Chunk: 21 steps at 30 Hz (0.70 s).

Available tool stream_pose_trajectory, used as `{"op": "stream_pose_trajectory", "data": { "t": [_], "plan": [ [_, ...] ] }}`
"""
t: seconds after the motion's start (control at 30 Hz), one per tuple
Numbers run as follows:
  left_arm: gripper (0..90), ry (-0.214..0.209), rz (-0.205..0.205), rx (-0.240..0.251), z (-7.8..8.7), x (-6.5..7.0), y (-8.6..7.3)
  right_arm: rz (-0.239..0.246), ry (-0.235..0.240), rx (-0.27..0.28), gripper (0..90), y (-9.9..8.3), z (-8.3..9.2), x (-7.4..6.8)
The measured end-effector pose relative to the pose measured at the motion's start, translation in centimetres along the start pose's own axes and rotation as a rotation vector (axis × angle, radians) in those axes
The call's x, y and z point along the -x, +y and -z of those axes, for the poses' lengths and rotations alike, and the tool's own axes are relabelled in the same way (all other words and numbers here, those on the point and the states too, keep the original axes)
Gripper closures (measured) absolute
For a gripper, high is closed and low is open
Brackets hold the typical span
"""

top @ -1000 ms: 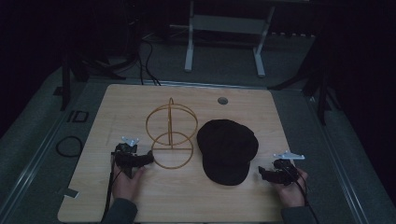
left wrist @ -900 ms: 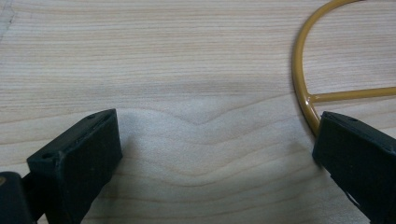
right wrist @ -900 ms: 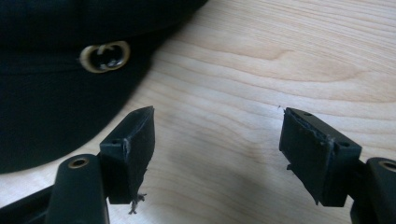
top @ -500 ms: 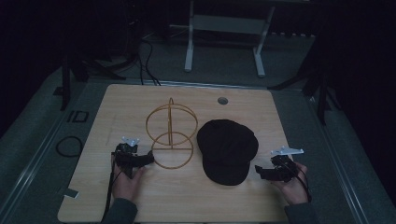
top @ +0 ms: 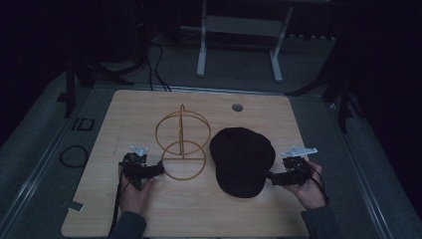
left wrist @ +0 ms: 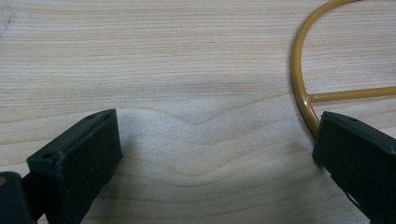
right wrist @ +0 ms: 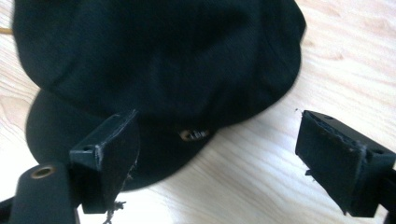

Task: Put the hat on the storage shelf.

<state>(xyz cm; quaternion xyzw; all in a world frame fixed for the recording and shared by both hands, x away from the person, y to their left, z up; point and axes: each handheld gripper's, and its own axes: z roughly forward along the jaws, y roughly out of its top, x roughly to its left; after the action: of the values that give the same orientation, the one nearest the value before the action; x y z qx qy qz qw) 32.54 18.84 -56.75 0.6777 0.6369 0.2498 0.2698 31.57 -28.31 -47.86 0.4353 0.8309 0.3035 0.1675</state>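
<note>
We noted the black cloth cap [top: 242,160] lying flat on the pale wooden desk [top: 259,112], right tongs [top: 271,176] just opening wide beside it, unheld, left tongs [top: 160,168] wide by the yellow wire stand [top: 182,144].

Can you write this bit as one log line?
left claw: open, by wire stand | right claw: open, beside black cap, just opened | cap: flat on table

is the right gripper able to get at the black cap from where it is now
Probably yes: the right gripper sits just beside the black cap, its jaws have just been opening with nothing between them, and only bare table lies around.
</note>
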Motion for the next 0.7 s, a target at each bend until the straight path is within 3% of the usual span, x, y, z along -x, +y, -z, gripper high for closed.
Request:
{"op": "stream_pose_trajectory", "data": {
  "t": [0.13,0.7],
  "plan": [
    [0.8,0.0,0.0,0.0,0.0,0.0,0.0,0.007,0.008,0.029,10.9,1.2,0.0,-0.6],
    [0.8,0.0,0.0,0.0,0.0,0.0,0.0,0.064,0.044,0.06,10.8,4.7,-0.6,-3.0]
  ]
}}
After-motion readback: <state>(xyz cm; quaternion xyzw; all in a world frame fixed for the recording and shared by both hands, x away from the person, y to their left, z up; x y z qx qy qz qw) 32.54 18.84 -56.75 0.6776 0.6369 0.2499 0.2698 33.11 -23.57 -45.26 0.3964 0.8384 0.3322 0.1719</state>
